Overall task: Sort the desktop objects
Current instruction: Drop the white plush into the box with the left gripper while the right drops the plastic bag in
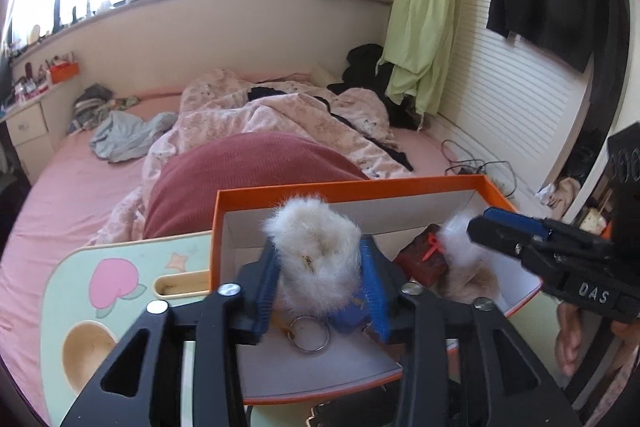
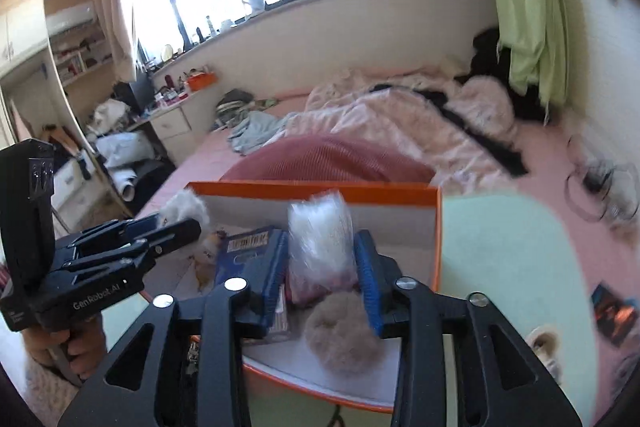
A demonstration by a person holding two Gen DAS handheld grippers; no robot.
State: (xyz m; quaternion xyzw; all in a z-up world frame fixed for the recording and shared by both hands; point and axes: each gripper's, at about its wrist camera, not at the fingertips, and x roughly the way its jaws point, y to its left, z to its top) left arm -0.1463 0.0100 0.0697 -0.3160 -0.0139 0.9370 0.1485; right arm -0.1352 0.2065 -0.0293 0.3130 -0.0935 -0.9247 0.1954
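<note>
Furry keyring (image 1: 316, 251), left-wrist view: stands upright inside orange box (image 1: 400, 185), between blue pads of left gripper (image 1: 318, 279); jaws parted, fur brushing both pads, not squeezed. Below it, metal ring (image 1: 310, 333) on box floor. Further right in same box: dark red packet (image 1: 420, 261) with red tie, white fluff (image 1: 456, 231), beige pompom (image 1: 468, 283). Reaching in from right, right gripper (image 1: 486, 223), seen side-on, gap not readable here. Box resting on green lap table (image 1: 112, 283). Hand (image 1: 568, 339) cut off at lower right edge.

Right-wrist view, blurred: right gripper (image 2: 320, 267) over near end of orange box (image 2: 320, 189), jaws apart around clear packet (image 2: 320, 227); pressing contact not visible. Beige pompom (image 2: 340, 339) just below packet. Blue card pack (image 2: 248, 247) partly hidden behind left finger. At left, left gripper (image 2: 176, 227) with furry keyring (image 2: 188, 207) at its tips, mostly covered. Contents of clear packet impossible to identify.
</note>
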